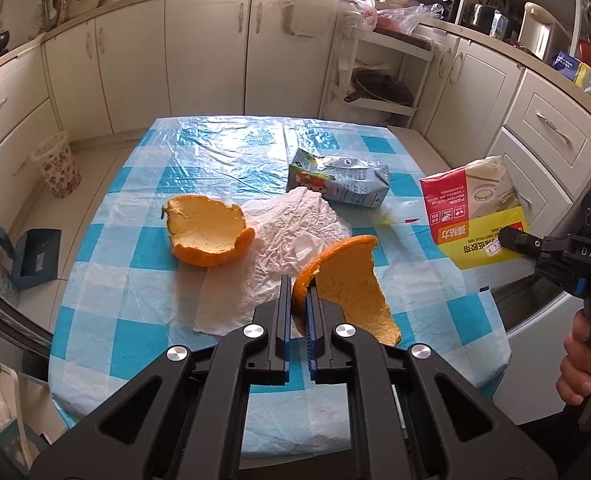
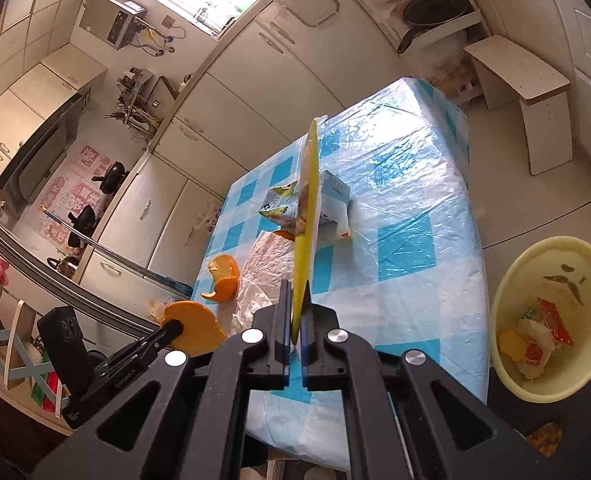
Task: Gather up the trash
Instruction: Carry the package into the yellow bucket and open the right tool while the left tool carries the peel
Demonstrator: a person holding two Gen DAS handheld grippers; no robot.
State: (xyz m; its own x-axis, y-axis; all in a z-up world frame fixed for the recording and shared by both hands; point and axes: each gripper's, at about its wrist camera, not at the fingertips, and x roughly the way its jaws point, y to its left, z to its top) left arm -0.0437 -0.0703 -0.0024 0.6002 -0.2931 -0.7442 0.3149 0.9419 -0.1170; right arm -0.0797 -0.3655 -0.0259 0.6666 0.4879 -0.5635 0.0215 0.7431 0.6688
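Both hand-held grippers grip trash: left point(image 1: 298, 304) orange peel point(image 1: 347, 280), right point(image 2: 294, 312) edge-on packet point(image 2: 307, 216).

Glossy plastic tablecloth point(image 1: 223, 148); crinkled paper napkin point(image 1: 279, 232); matt peel point(image 1: 347, 280).

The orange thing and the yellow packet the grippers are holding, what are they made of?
The orange thing in the left gripper looks like thick fruit peel: bright skin outside, pale spongy inside, torn edges. The yellow packet in the right gripper seems to be thin glossy plastic film, printed and flat; seen edge-on, it is nearly a line.
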